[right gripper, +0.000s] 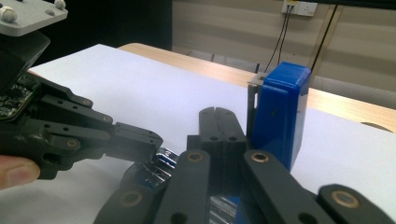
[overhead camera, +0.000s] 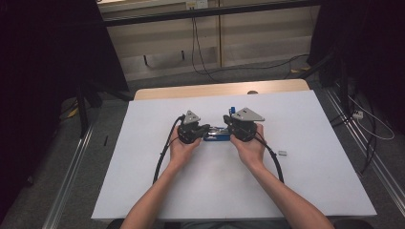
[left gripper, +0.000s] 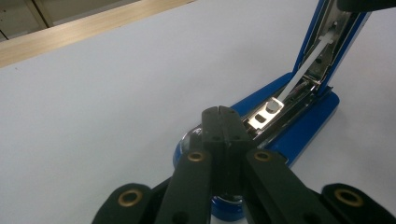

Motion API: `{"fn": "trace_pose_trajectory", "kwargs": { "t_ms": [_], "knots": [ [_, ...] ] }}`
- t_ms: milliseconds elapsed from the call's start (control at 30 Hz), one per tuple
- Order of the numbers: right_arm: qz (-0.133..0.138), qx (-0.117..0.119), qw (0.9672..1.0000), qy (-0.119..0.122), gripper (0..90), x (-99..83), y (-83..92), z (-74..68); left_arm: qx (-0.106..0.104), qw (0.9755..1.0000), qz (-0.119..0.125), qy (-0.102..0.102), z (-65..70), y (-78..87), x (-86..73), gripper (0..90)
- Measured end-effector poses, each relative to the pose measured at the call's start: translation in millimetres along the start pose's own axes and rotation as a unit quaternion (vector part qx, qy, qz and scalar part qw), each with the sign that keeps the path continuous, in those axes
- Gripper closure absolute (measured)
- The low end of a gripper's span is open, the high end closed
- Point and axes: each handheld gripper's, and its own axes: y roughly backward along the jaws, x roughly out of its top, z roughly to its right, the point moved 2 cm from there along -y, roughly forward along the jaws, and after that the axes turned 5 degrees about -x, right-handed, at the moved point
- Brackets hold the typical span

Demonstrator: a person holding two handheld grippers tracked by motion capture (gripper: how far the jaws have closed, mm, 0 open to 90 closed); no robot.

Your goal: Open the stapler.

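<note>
At the middle of the white desk (overhead camera: 305, 143) lies a blue stapler (left gripper: 299, 126), its lid swung upright, with the left gripper (left gripper: 222, 122) and right gripper (right gripper: 219, 122) at either end, fingers pressed together on nothing. Judging by the exposed tray, reloading is in hand; next, one gripper must fetch the small metal piece (overhead camera: 282, 153), perhaps staples, right of the stapler.

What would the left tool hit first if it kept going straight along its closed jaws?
Probably the open blue stapler: the left tool points over the stapler's base and metal staple channel, with the raised lid farther along. How close it is cannot be judged.
</note>
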Motion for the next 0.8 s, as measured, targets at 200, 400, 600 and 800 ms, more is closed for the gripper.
{"fn": "trace_pose_trajectory", "kwargs": {
  "t_ms": [200,400,600,800],
  "knots": [
    [0.002,-0.006,1.0,0.002,90.0,-0.7,1.4,0.7,-0.001,1.0,0.001,0.004,0.0,-0.1,0.0,90.0],
    [0.004,-0.016,0.9999,-0.004,90.0,1.3,6.0,7.8,-0.002,1.0,0.002,0.007,-0.4,0.1,-0.5,90.0],
    [0.003,-0.023,0.9997,-0.01,90.0,1.4,9.5,14.8,-0.001,1.0,0.002,0.007,-0.1,0.0,-0.4,90.0],
    [0.003,-0.029,0.9995,-0.008,90.0,-1.8,14.1,21.3,0.0,1.0,0.003,0.007,0.1,0.0,-0.6,90.0]
  ]
}}
